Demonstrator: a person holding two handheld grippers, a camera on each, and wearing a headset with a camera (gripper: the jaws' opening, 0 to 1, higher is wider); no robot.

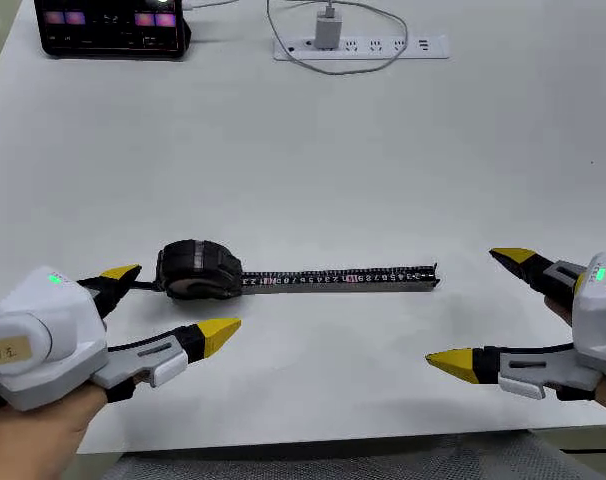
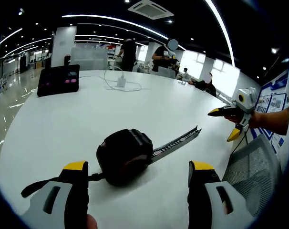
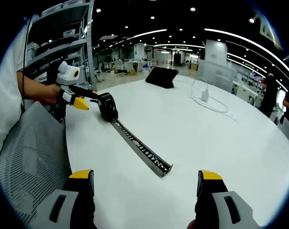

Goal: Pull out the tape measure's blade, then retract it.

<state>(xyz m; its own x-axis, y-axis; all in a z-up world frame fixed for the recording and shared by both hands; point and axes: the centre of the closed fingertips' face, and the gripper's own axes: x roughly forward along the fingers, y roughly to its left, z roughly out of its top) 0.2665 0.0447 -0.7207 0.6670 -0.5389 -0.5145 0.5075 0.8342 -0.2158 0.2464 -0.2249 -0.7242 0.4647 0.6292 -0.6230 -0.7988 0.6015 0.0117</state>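
Tabletop [image 1: 383, 150], blade [image 1: 338, 278] crosswise, rightward (case [image 1: 196, 270] left)

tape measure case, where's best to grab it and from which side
Grip the case across its two broad faces, coming from the end opposite the blade: it stands upright, and the left gripper, jaws open, sits at that end.

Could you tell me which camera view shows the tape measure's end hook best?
The right gripper view: the end hook lies close, just ahead of the open right gripper. The head view shows it small; the left gripper view shows it far beyond the case.
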